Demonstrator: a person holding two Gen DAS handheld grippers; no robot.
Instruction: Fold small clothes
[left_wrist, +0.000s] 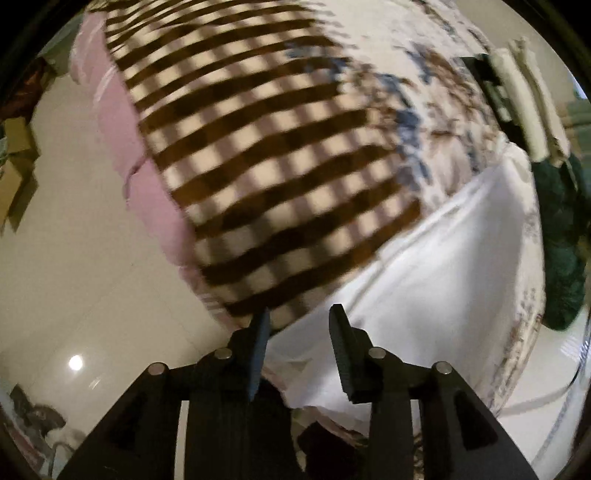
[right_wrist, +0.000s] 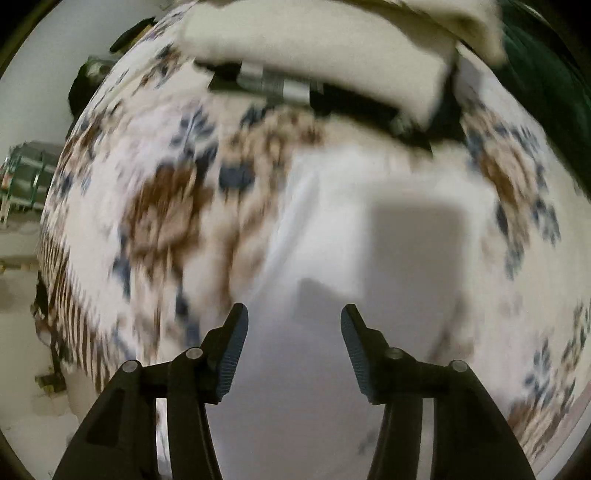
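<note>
A white garment (left_wrist: 436, 266) lies spread on a bed with a floral cover (left_wrist: 436, 96). My left gripper (left_wrist: 299, 314) is open and empty, just above the garment's near edge. In the right wrist view the same white garment (right_wrist: 317, 258) fills the middle, blurred by motion. My right gripper (right_wrist: 293, 314) is open and empty, held over the garment, with its shadow on the cloth. A brown checked blanket (left_wrist: 266, 162) lies to the left of the garment.
A pink sheet (left_wrist: 122, 129) hangs at the bed's left edge above a pale floor (left_wrist: 74, 258). Folded cream cloths (right_wrist: 314, 48) and a dark object (right_wrist: 354, 99) lie at the far side of the bed. A dark green cloth (left_wrist: 561, 236) is at the right.
</note>
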